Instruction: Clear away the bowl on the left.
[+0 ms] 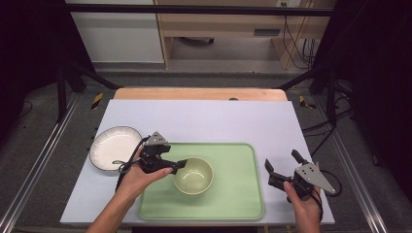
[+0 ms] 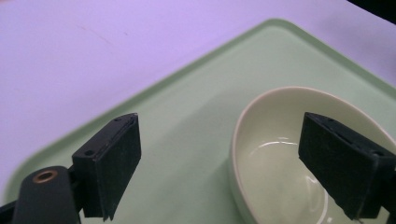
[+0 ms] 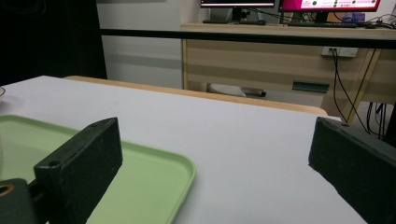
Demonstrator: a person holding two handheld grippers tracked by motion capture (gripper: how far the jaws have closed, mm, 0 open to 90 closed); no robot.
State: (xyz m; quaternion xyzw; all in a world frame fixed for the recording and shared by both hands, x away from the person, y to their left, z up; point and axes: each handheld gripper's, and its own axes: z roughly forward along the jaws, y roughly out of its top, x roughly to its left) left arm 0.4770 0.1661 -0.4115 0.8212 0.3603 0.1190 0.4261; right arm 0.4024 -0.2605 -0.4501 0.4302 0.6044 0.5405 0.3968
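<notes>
Left claw straddles the bowl rim, bowl's near side cut off.

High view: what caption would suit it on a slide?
Left tongs open at a green bowl's rim on a green tray; right tongs open beside it.

You have a pale green bowl on a light green tray, with a dark-rimmed white plate beside it. Your desk is lavender-white, both claws black.
</notes>
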